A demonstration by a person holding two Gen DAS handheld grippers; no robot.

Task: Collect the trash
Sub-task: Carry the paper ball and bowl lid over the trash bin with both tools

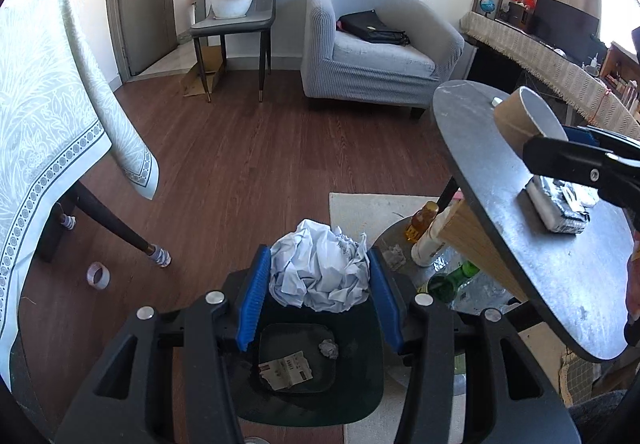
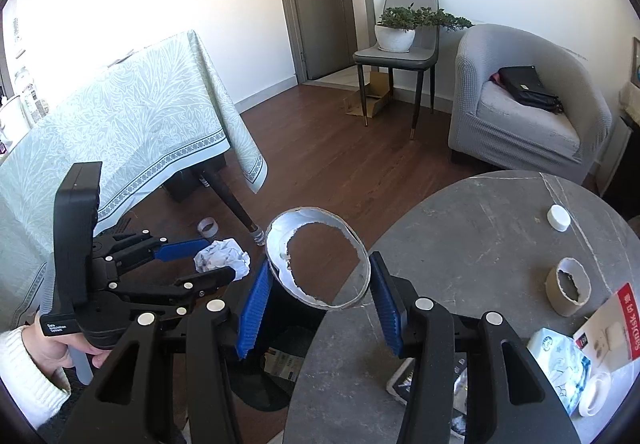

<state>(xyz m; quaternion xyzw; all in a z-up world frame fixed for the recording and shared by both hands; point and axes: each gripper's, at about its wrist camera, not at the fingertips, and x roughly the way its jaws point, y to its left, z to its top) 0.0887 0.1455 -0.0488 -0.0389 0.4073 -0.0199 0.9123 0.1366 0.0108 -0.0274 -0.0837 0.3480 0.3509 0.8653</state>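
Left gripper [image 1: 320,276] clamped on crumpled white paper [image 1: 320,270] above the dark bin [image 1: 304,396]; right gripper [image 2: 318,270] pinching a torn cardboard ring [image 2: 318,258] at the grey table [image 2: 480,244] edge.

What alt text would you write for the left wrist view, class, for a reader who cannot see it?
The left gripper clamps a crumpled white paper ball above a dark bin already holding scraps. At right, the right gripper carries a cardboard tube over a round grey table.
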